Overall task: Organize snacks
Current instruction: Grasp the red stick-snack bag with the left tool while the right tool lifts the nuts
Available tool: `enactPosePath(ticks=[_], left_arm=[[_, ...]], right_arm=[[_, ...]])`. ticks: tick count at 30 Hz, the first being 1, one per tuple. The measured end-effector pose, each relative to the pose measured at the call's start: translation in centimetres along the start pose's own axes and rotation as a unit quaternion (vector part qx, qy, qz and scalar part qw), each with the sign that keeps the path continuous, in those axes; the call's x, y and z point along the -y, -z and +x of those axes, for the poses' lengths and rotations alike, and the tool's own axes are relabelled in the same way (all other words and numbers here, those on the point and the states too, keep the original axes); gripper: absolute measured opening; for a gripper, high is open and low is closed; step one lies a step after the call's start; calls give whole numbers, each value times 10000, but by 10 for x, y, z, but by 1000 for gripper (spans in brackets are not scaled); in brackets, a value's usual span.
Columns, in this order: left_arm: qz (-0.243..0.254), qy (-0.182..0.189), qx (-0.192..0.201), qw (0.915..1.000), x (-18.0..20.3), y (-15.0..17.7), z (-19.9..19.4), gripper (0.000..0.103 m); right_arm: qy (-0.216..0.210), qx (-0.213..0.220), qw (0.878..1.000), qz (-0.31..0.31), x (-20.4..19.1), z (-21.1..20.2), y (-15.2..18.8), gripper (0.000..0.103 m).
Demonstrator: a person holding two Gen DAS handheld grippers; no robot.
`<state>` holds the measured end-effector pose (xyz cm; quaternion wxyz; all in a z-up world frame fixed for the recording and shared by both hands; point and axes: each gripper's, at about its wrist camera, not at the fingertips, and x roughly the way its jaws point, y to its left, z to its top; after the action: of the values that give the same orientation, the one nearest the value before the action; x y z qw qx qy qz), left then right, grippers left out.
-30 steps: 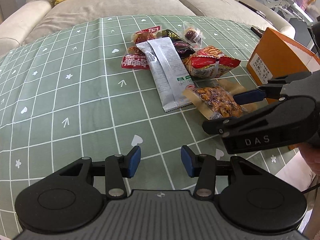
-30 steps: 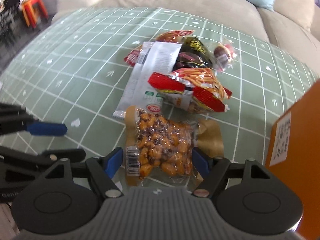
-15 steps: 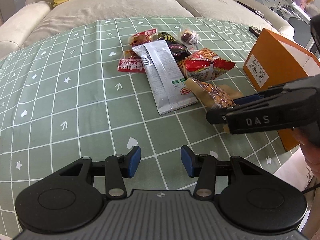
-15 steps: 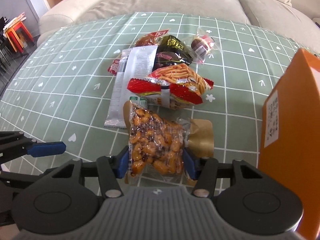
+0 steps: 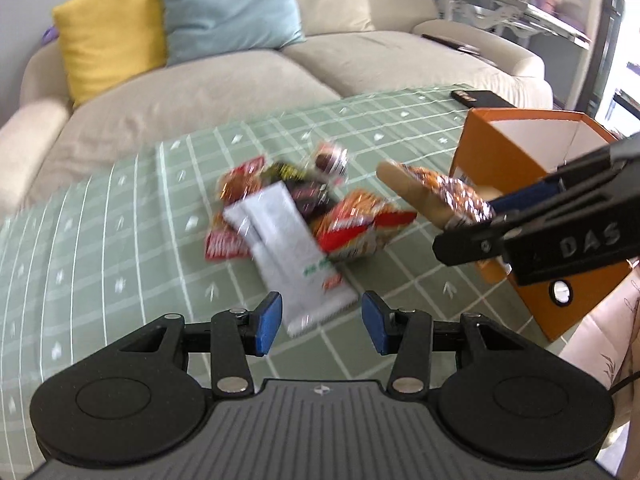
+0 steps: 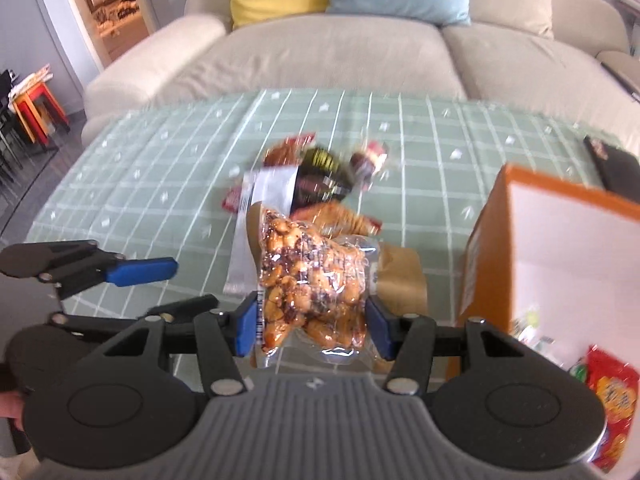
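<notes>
My right gripper [image 6: 312, 330] is shut on a clear bag of glazed peanuts [image 6: 310, 276], held in the air above the green checked tablecloth [image 6: 160, 184]. From the left wrist view the same peanut bag [image 5: 440, 196] hangs beside the orange box [image 5: 516, 184], with the right gripper [image 5: 496, 220] clamped on it. The orange box [image 6: 560, 248] stands open at the right. My left gripper [image 5: 322, 322] is open and holds nothing, above the near end of a white snack packet [image 5: 292, 252]. The snack pile [image 5: 304, 208] lies mid-table.
A red snack bag [image 6: 610, 400] lies inside the orange box. A dark remote-like object [image 5: 480, 98] rests at the table's far right edge. A beige sofa [image 5: 240, 80] with a yellow cushion [image 5: 108, 36] and a blue one stands behind the table.
My right gripper closed on the peanut bag and lifted it off the cloth, up beside the orange box. Both grippers have risen and tilted up, so more of the sofa shows.
</notes>
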<state>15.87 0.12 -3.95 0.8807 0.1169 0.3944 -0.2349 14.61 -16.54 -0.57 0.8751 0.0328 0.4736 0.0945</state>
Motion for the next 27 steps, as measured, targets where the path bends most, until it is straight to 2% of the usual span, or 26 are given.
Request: enactPosePath(ticks=[6, 10, 13, 15, 19, 21, 25, 27], left_arm=[[132, 238, 67, 9996, 5, -24, 19, 58], [-14, 356, -39, 9994, 1, -35, 41, 72], [-79, 345, -197, 9992, 0, -38, 58, 72], [-198, 462, -259, 9984, -2, -39, 66, 72], [-400, 523, -397, 9970, -2, -42, 81, 72], [-473, 524, -446, 9965, -1, -42, 86, 67], [-637, 725, -563, 9937, 2, -44, 93, 40], [-727, 701, -570, 9932, 5, -45, 93, 37]], right_arm=[[28, 261, 9996, 90, 17, -22, -24, 53], [159, 486, 9987, 43, 27, -40, -39, 53], [353, 655, 9972, 28, 37, -54, -46, 53], [507, 729, 9960, 22, 48, -62, -48, 54], [775, 679, 9945, 170, 69, -66, -44, 54], [895, 593, 9938, 276, 80, -64, -40, 54], [1046, 426, 9929, 377, 93, -62, -24, 54], [1119, 355, 9923, 401, 99, -61, -17, 54]])
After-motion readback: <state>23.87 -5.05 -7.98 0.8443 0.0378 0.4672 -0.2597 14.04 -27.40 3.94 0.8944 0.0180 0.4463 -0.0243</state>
